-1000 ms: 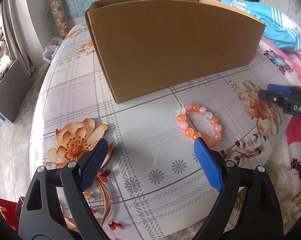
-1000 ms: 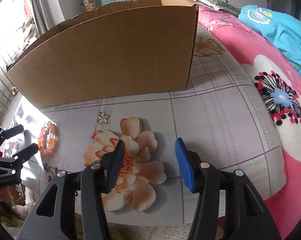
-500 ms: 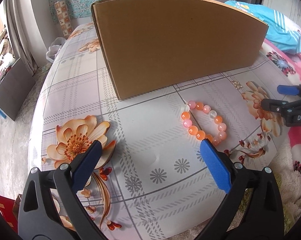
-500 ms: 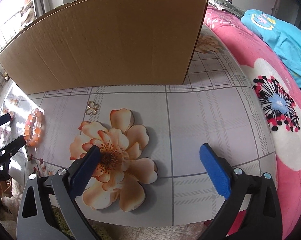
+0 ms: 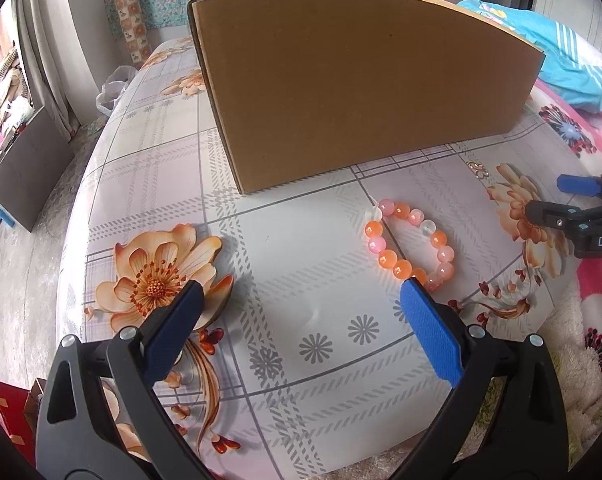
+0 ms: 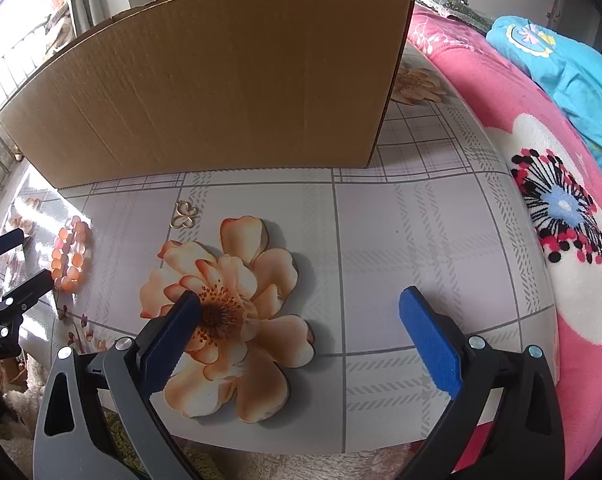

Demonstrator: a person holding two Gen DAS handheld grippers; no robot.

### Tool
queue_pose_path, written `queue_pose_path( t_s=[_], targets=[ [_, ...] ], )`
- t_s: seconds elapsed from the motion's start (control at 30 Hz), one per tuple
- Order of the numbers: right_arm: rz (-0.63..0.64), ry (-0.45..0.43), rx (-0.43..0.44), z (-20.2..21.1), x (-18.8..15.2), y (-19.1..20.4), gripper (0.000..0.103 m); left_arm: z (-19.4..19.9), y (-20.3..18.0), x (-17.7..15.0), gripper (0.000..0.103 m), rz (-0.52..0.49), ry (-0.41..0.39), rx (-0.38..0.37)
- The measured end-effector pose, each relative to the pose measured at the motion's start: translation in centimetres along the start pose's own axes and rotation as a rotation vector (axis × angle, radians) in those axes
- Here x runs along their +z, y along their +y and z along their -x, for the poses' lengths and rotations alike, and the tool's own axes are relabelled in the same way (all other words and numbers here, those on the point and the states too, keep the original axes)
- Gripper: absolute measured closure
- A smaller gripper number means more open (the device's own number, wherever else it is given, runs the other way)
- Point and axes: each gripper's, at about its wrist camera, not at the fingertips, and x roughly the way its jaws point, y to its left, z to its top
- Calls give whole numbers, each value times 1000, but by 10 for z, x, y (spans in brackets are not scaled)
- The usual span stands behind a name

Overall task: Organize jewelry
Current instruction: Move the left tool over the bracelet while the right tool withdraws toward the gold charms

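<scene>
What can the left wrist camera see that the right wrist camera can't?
Only the left wrist view shows the patterned roll standing behind the table, and the plastic bag beside it. Only the right wrist view shows the whole big black-and-red flower on the pink blanket. Both show the cardboard box, the bead bracelet, the small gold clasp and the blue clothing.

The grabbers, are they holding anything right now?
No. The left gripper and the right gripper are both wide open and empty. The bracelet and the gold clasp lie on the table.
</scene>
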Motion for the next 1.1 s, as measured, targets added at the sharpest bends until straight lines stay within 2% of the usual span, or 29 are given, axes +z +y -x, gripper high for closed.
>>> queue_pose_path(
  t_s=[0.47, 1.1],
  targets=[
    [8, 29, -1, -1, 3, 2, 6, -4, -2, 10, 8, 54, 66, 26],
    [4, 37, 0, -2, 4, 1, 6, -4, -2, 10, 8, 58, 65, 27]
  ],
)
